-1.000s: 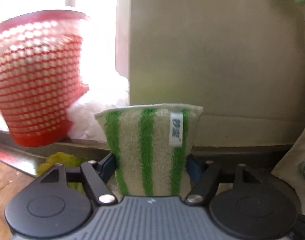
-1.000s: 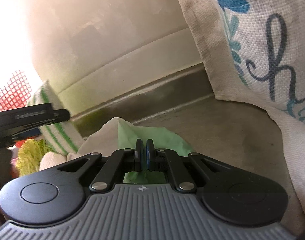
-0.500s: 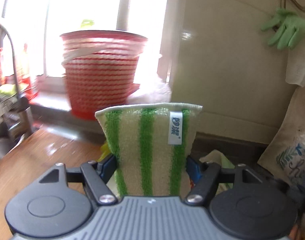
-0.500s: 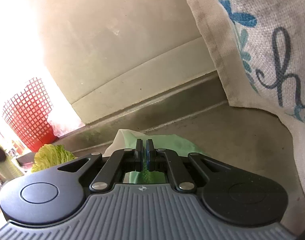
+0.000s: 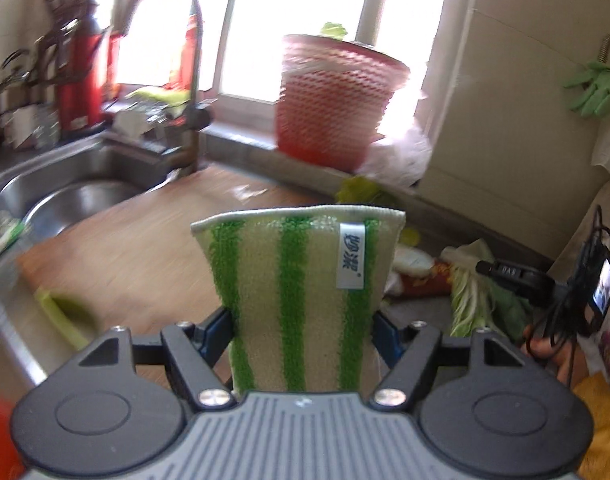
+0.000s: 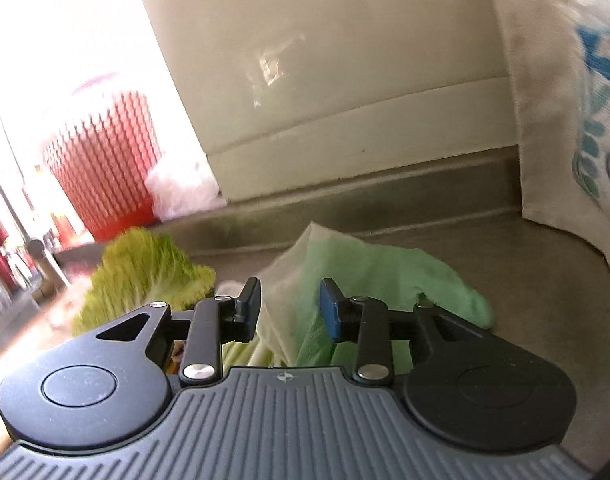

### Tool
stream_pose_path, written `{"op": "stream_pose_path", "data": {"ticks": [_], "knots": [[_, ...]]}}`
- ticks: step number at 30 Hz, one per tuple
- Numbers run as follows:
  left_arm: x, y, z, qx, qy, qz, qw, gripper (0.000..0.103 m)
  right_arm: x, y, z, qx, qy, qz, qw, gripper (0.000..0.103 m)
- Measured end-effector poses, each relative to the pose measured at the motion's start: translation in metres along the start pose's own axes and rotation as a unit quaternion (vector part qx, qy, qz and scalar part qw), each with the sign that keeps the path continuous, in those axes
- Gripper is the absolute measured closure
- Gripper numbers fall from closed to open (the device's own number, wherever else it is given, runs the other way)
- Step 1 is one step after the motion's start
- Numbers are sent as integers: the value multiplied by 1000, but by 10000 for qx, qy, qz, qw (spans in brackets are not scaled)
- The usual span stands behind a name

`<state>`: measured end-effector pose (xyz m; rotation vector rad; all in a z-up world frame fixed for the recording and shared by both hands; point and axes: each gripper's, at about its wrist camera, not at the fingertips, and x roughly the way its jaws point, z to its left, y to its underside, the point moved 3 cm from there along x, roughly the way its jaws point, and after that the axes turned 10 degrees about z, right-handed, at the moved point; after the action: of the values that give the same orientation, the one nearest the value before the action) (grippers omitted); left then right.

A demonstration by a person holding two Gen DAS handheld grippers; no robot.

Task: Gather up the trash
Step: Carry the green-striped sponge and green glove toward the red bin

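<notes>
Green-striped sponge [image 5: 301, 300] clamped in left jaws; right jaws opening over cabbage scraps [image 6: 289, 320].

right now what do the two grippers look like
Both match: a ribbed grey body, two round black discs, black linkage arms with silver screws, blue pads. The left gripper and right gripper each bear a small logo mid-body. The right gripper trails black cables.

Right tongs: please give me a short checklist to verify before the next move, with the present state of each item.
1. Right tongs off the leaf: ok, jaws opening, pads apart.
2. Pale green leaf lying on the counter: ok.
3. Left tongs clamped on the striped sponge cloth: ok.
4. Red basket upright on the sill: ok.
5. Room inside the basket: cannot tell.
6. More scraps left, yellow-green leaf: not ok.
</notes>
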<state>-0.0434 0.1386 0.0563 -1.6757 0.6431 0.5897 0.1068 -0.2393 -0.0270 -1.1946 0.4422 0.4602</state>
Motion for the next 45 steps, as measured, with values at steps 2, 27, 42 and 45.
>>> {"op": "stream_pose_path", "data": {"ticks": [2, 27, 42, 45], "knots": [[-11, 11, 13, -179, -103, 44, 9998, 31, 2, 1, 1, -29, 135, 40, 9999, 44], [-93, 105, 117, -1405, -1086, 120, 9840, 31, -47, 22, -24, 554, 204, -157, 9981, 95], [-117, 133, 181, -1740, -1606, -20, 9716, 31, -127, 43, 44, -47, -471, -53, 9989, 95], [-121, 135, 197, -1859, -1805, -57, 9658, 31, -142, 45, 73, -201, -862, 53, 9961, 95]]}}
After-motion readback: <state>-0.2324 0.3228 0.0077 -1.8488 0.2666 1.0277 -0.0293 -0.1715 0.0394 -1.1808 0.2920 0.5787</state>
